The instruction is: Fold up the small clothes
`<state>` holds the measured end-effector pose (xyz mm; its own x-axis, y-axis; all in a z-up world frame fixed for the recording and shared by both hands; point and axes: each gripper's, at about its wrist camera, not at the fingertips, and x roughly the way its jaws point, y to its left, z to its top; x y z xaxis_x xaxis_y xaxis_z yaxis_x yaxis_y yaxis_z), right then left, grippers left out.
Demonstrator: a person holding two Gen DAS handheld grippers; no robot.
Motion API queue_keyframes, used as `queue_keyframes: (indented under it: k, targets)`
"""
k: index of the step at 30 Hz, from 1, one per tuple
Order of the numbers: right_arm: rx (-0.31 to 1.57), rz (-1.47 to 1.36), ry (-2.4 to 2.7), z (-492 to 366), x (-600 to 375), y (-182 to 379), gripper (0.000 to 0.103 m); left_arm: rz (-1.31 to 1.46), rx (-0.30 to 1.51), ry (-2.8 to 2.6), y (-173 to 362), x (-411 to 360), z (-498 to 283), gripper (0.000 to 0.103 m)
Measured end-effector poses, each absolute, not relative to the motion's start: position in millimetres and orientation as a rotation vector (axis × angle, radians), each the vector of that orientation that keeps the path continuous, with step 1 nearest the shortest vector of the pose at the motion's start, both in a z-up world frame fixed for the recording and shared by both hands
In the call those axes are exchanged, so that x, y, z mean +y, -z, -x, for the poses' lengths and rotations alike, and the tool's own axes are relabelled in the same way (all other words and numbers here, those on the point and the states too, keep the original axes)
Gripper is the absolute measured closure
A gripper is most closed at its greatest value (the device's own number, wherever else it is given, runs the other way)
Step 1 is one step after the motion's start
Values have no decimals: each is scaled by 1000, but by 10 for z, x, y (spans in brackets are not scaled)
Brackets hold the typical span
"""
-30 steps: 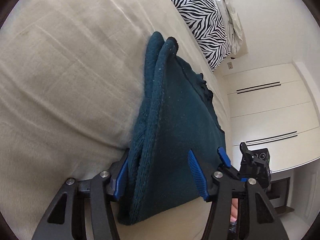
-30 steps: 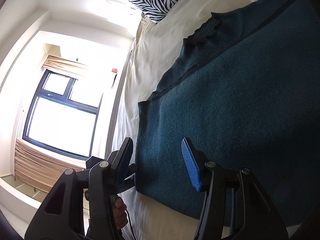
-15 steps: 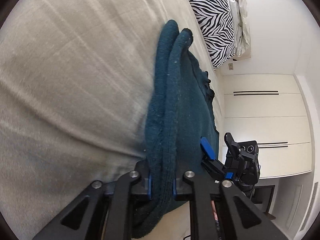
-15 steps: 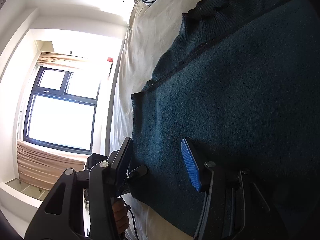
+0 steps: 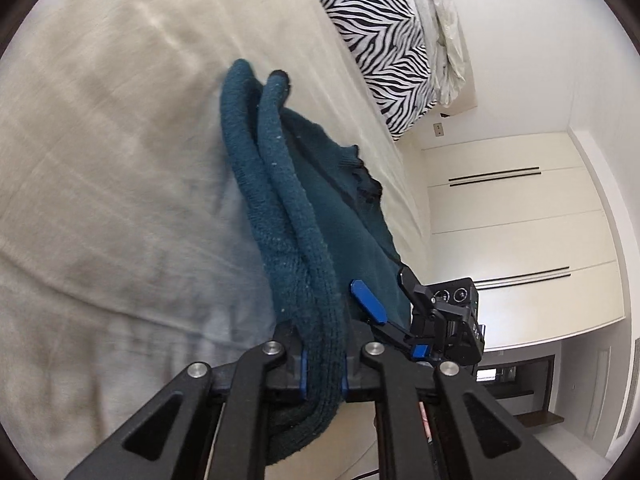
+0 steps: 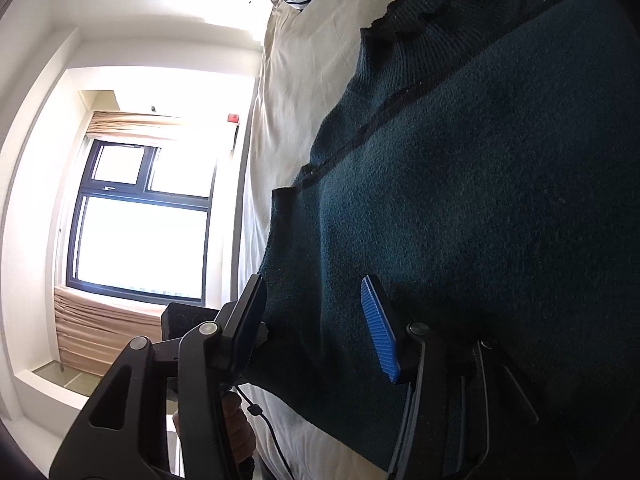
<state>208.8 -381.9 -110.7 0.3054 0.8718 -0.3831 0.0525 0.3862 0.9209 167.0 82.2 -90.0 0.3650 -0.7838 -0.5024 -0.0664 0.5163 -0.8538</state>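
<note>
Sweater point(image 5: 320, 236) thick, soft knit, floppy; left gripper point(image 5: 323, 374) clamped on doubled edge, right gripper point(image 6: 316, 332) wide, straddling hem nearby, best pinched there.

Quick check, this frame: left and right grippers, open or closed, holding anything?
Left gripper: closed on the teal sweater edge.
Right gripper: open, jaws straddling the sweater's edge, gripping nothing.

Bed point(image 5: 120, 160) covered with a cream sheet, lightly creased. Zebra-print pillow point(image 5: 380, 40) at its head, a pale crumpled cloth point(image 5: 444, 20) beside it. White wardrobe doors point(image 5: 520, 220) with dark slot handles. White walls. Dark-framed window point(image 6: 140, 232), strongly overexposed, with a beige blind point(image 6: 104, 336) bunched along one edge.
</note>
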Motion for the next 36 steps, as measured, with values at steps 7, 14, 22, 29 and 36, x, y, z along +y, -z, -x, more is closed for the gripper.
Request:
queue_keyframes:
  k: [7,14,22,29,36]
  targets:
    - [1034,-1175,-685,-2088,-4633,953,47,775,1086,691,394,-144,-1808,92]
    - [1006,-1273,-630,-2132,-5280,1041,39,628,1149,760,624,-1263,-1938,91]
    - [1069,-1245,-610,-2221,-5366,1233,38,649,1159,848,854,-1569,-1848,35]
    - [1114,-1123,-576,-2274,-5184,1192,38,596,1110,872,704,-1309,-1573,34]
    - [1218,-810,-453,-2323,-4910,1090,81,596,1096,823,662,-1110,-1355,34]
